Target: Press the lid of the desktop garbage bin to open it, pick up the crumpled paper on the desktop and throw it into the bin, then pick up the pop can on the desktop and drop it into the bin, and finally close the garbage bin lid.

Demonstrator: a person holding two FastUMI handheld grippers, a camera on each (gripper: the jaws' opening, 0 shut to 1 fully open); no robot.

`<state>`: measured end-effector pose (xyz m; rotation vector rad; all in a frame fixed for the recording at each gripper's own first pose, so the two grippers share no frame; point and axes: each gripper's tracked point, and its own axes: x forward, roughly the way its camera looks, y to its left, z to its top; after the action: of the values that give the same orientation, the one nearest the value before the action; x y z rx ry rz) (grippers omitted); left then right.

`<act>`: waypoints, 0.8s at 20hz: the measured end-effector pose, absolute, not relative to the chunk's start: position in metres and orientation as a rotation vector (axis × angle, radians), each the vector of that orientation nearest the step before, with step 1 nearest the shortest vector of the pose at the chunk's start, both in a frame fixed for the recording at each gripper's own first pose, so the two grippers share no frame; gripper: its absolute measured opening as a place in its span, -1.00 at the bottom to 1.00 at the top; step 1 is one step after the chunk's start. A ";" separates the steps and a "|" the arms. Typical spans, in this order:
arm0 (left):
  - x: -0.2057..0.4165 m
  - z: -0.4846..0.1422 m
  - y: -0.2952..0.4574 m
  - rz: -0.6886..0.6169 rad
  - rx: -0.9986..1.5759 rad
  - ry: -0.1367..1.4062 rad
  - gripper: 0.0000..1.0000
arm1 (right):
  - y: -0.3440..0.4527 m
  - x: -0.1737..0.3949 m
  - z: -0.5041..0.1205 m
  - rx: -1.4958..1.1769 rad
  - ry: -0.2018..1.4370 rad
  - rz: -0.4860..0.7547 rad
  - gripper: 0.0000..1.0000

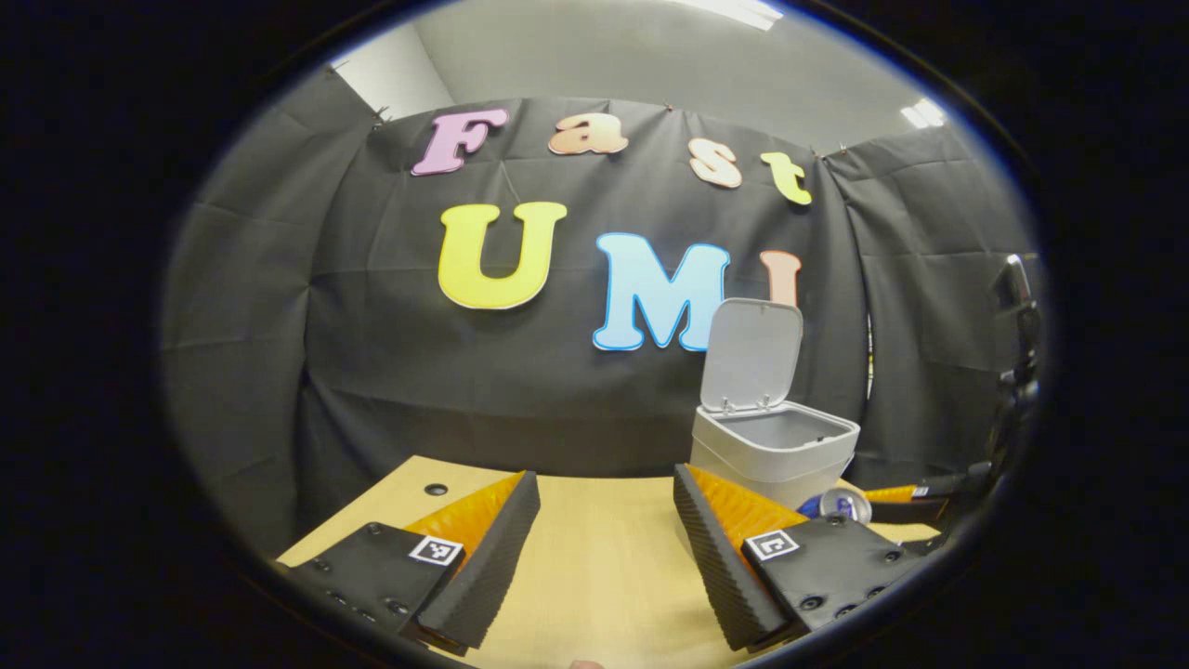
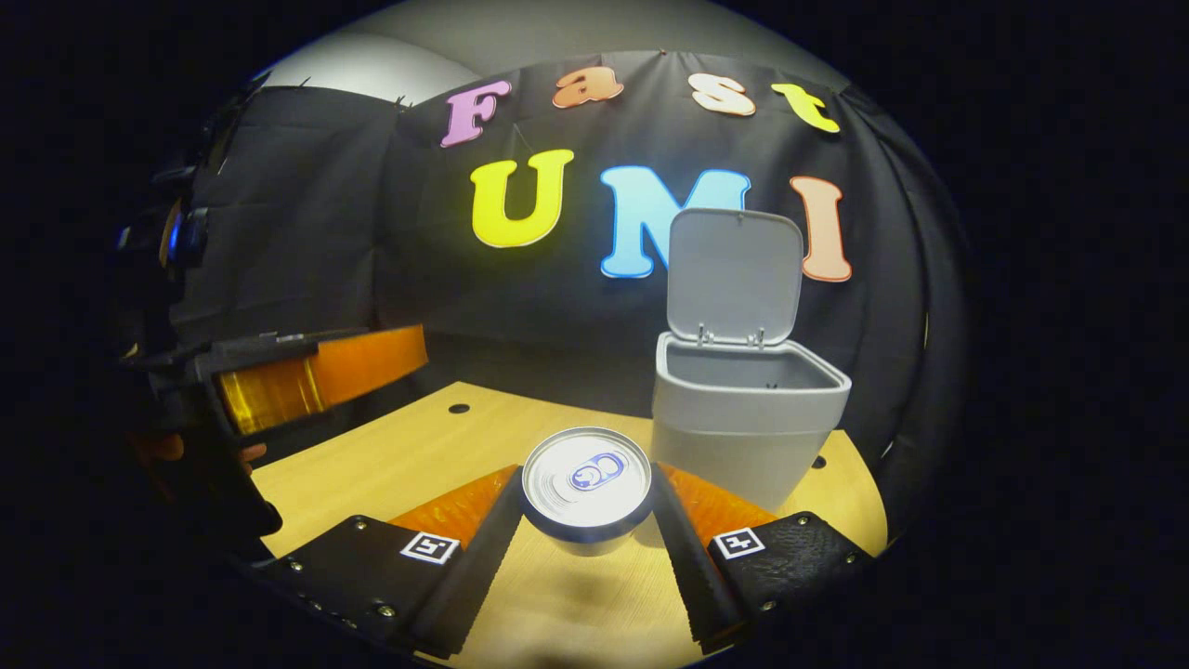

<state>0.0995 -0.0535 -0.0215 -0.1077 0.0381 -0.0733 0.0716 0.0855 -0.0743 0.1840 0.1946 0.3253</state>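
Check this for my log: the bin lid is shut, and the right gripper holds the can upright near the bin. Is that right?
Not quite. The lid stands open above the bin, as the right gripper view shows. The rest holds: the right gripper holds the can upright near the bin.

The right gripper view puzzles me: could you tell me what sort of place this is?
Probably a recording booth: black cloth wall hung behind a small wooden desktop, with a desktop garbage bin and a pop can set out.

Pop can (image 2: 586,485): shiny, smooth metal top.
Garbage bin (image 2: 743,409): matt grey plastic.
Desktop (image 1: 594,567): smooth pale wood grain.
Booth wall (image 1: 372,353): creased black cloth.
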 end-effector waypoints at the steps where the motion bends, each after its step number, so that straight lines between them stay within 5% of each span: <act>1: 0.101 -0.022 -0.053 -0.073 -0.110 0.038 0.90 | 0.081 0.076 -0.064 0.182 0.161 0.317 0.69; 10: 0.105 -0.027 -0.055 -0.067 -0.112 0.046 1.00 | 0.040 0.121 0.008 0.115 -0.112 0.188 0.68; 16: 0.105 -0.029 -0.055 -0.061 -0.108 0.051 1.00 | 0.010 0.158 -0.006 0.074 -0.089 0.078 0.68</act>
<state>0.1052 -0.0546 -0.0288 -0.1076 0.0506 -0.0613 0.1577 0.0099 -0.0059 0.0738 -0.0894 0.0783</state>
